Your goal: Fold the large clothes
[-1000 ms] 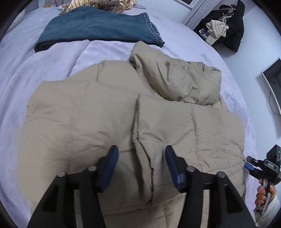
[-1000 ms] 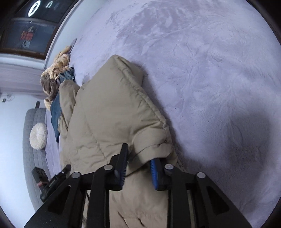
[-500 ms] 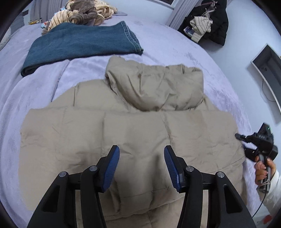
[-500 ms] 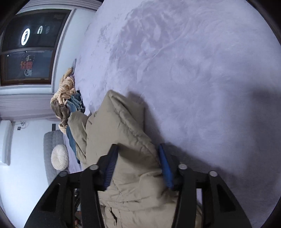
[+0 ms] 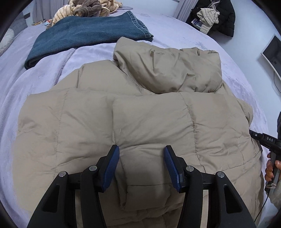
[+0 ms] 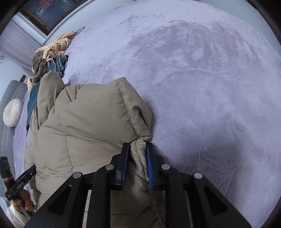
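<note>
Where the pale lilac plush bed cover (image 6: 202,73) stretches bare to the right, a puffy beige quilted jacket (image 5: 140,122) lies spread flat, its hood toward folded blue jeans (image 5: 84,35) and a striped knit heap (image 5: 87,7) at the bed's far edge. Dark coats hang by the wall (image 5: 216,15). Above the jacket's middle, the left hand-held gripper (image 5: 141,159) stands open, gripping nothing. The right hand-held gripper (image 6: 137,163) is closing on the jacket's side fold, pads against the cloth.
</note>
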{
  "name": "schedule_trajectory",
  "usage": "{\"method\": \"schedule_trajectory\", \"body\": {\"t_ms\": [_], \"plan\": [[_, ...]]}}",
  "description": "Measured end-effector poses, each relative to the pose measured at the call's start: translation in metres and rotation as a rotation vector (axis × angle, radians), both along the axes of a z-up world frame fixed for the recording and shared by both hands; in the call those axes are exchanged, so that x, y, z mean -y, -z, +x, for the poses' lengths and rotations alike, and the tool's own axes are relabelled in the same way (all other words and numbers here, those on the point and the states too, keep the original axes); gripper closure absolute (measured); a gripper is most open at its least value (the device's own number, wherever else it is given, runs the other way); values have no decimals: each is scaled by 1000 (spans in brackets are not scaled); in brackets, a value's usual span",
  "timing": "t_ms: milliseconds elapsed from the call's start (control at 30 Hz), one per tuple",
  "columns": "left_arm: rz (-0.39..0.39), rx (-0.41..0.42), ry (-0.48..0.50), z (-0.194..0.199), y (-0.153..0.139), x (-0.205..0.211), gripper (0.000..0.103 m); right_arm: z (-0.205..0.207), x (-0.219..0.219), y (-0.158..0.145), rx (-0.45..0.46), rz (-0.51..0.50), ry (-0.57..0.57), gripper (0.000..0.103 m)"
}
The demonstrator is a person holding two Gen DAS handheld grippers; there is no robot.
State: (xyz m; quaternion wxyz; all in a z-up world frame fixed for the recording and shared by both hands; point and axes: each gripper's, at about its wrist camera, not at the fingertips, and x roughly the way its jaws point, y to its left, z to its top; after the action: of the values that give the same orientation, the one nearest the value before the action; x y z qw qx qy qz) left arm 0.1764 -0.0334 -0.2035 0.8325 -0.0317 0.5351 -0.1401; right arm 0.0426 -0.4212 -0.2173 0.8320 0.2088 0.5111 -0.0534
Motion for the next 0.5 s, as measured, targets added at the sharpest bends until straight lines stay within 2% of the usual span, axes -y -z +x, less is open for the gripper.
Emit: {"method": "schedule_trajectory", "body": {"t_ms": [100,233,400,500], "plan": [[6,-4,-55,-5,-7,-11,48,-15,-12,-15,1,-95,-36,78],[30,-10,-81,-21,-16,-21,47,-39,-18,-27,-16,-160,-55,77],[64,-45,-121,-37,-27,-28,47,-65,-14,-43,-47,-118,-34,70],[89,-45,-130,-50,-40,-27,47,-80,-15,-53,-62,-64,-25,58]]}}
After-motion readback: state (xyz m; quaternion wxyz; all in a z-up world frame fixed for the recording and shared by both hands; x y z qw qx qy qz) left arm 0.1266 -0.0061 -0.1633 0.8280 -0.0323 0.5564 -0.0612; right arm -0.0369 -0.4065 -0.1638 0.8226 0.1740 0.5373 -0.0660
